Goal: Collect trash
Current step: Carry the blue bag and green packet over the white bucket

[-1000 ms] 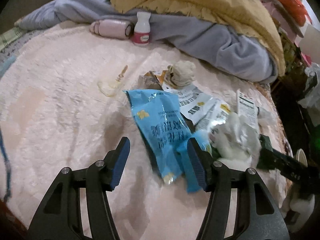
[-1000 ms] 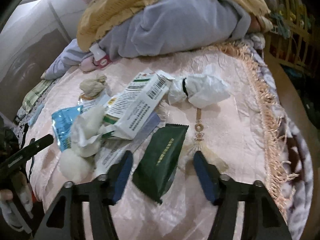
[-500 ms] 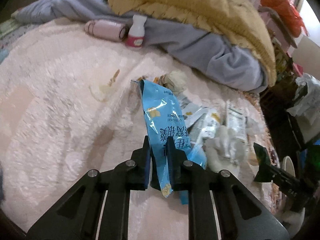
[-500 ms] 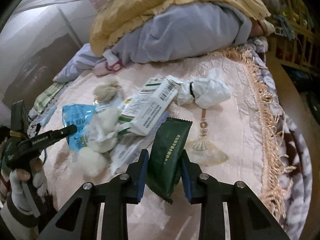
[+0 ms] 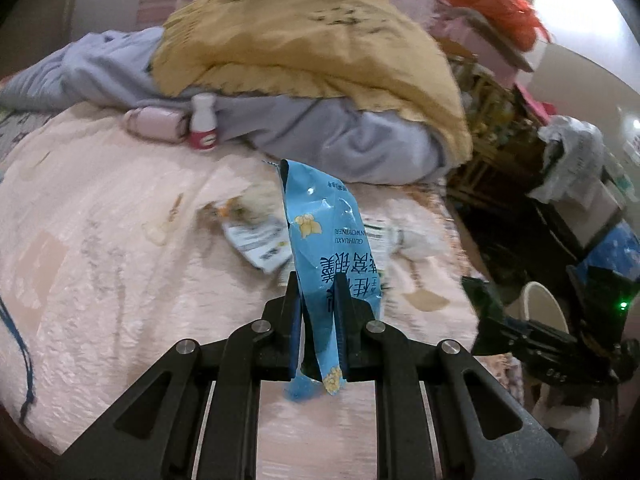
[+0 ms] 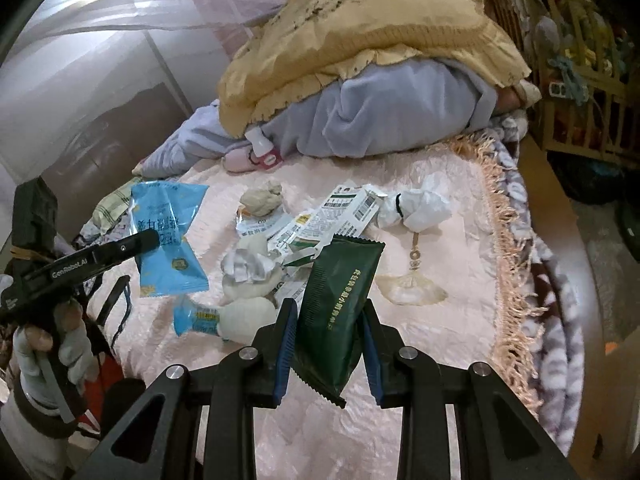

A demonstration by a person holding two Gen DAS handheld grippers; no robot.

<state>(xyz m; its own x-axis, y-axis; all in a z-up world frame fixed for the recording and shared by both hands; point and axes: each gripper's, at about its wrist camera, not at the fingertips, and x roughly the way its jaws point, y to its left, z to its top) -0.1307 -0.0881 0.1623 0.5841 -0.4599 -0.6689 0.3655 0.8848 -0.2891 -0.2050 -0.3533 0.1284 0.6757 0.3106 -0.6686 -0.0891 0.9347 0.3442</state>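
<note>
Your right gripper [image 6: 329,334] had its fingers [image 6: 285,344] closed on the dark green packet [image 6: 338,308], which stood tilted between them above the pink bedspread [image 6: 460,208]. At the left edge, your left gripper [image 6: 148,240] pinched the light blue wrapper [image 6: 168,236], lifted clear of the bed, with your gloved hand [image 6: 48,344] on its handle. Between them lay the remaining litter: crumpled white tissues [image 6: 250,276], a flattened printed carton [image 6: 340,212], a knotted white bag [image 6: 416,208] and a small blue scrap [image 6: 196,318]. A tassel charm [image 6: 412,280] lay just right of the green packet. Behind, a yellow blanket [image 6: 360,32] was heaped on grey-blue bedding [image 6: 400,112].
</note>
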